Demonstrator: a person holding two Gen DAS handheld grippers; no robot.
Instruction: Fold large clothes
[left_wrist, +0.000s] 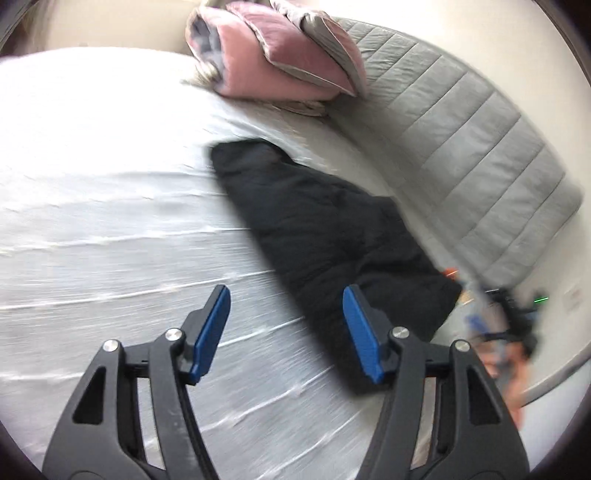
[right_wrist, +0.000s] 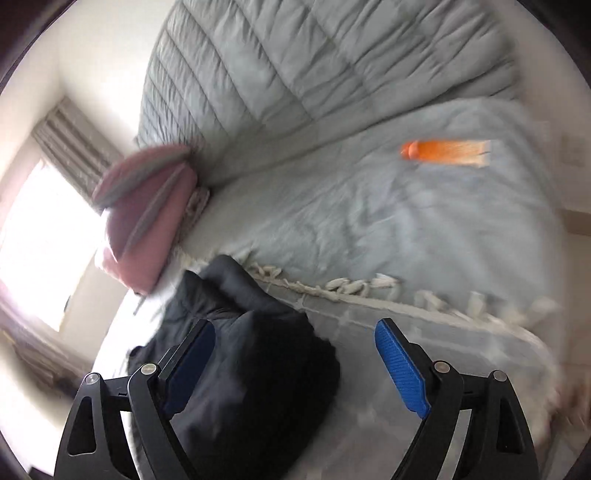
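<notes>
We see left gripper fingers spread, holding nothing, above white bed sheet. Right gripper fingers wide apart, empty, over crumpled black fabric garment lying on bed.

No text, label, brand, number or sign is showing legibly in either view; both pictures are blurring with motion.
</notes>
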